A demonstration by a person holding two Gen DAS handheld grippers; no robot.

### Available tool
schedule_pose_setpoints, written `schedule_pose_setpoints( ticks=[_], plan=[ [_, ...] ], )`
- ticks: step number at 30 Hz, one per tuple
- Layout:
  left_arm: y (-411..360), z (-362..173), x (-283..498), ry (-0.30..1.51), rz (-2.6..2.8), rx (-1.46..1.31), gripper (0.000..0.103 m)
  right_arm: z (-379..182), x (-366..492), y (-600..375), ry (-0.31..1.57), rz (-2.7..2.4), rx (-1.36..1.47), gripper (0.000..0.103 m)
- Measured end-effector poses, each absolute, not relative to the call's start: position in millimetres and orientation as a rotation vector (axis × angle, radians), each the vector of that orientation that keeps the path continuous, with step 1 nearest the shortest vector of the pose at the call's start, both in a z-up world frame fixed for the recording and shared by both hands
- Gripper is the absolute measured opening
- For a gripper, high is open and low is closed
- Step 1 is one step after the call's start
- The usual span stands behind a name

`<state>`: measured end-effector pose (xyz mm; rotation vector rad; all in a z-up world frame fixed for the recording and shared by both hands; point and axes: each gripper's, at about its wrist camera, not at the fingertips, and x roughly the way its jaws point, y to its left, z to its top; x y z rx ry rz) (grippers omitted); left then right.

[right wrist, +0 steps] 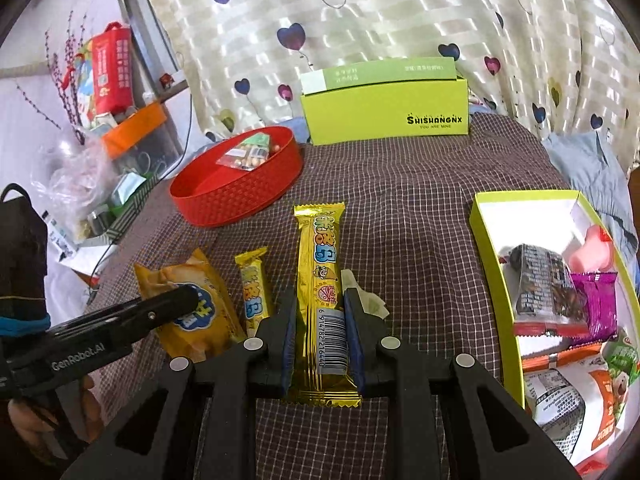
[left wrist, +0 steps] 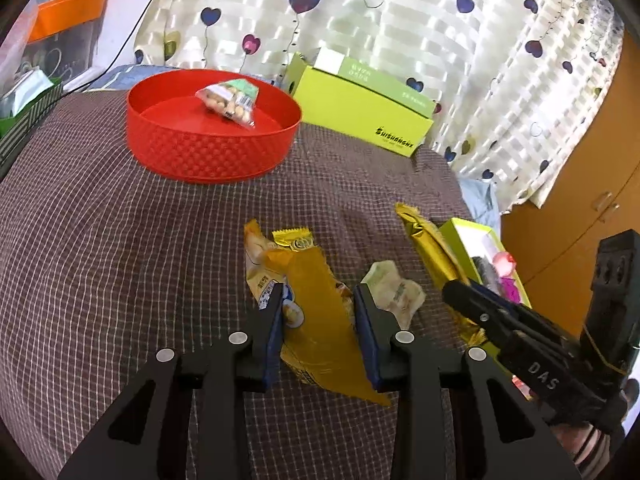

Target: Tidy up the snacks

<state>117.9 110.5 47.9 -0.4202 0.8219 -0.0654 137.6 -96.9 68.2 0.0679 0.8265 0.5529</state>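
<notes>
In the left wrist view, your left claw (left wrist: 316,316) is narrow and holds a yellow snack bag (left wrist: 316,300) between its pads; the bag hangs a little twisted, with its lower corner pointing down past the right pad. Just beyond the claw's left pad lies a pale biscuit pack (left wrist: 260,264), partly under the held bag, and just beyond the right pad lies a small white wrapper (left wrist: 396,288). Far ahead and to the left stands the red tray (left wrist: 212,148) with one bag of round snacks (left wrist: 232,100) inside. The risk here: the grip is on the side edges of a soft bag, so it may slip or rotate if you swing quickly toward the tray.

In the right wrist view, your right claw (right wrist: 320,320) is closed tightly on a long gold bar (right wrist: 320,280), which lies straight along the fingers, its far end pointing ahead. The open green box (right wrist: 492,248) with several snacks already inside is near, on the claw's right side. A short yellow bar (right wrist: 254,292) lies just left of the claw, on the checked cloth (right wrist: 420,220). The two claws work close together, so they may collide. The bar's long free end may also catch the box wall and push the box away.
</notes>
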Motion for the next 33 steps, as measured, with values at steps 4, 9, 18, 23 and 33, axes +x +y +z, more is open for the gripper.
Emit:
schedule_pose_setpoints(
  ticks=[4, 9, 18, 23, 33],
  plan=[
    [108, 37, 121, 0.874, -0.019, -0.392, 0.053, 68, 137, -98, 0.829, 0.553, 0.072, 0.021],
    [117, 23, 124, 0.899, 0.035, -0.434, 0.057, 67, 137, -97, 0.837, 0.556, 0.074, 0.021],
    [120, 23, 118, 0.879, 0.037, -0.438, 0.053, 67, 133, -99, 0.831, 0.554, 0.076, 0.021],
    [114, 36, 114, 0.841, 0.018, -0.414, 0.051, 70, 130, -106, 0.821, 0.547, 0.082, 0.021],
    [85, 66, 115, 0.791, -0.05, -0.358, 0.051, 81, 123, -132, 0.792, 0.506, 0.094, 0.021]
  ],
)
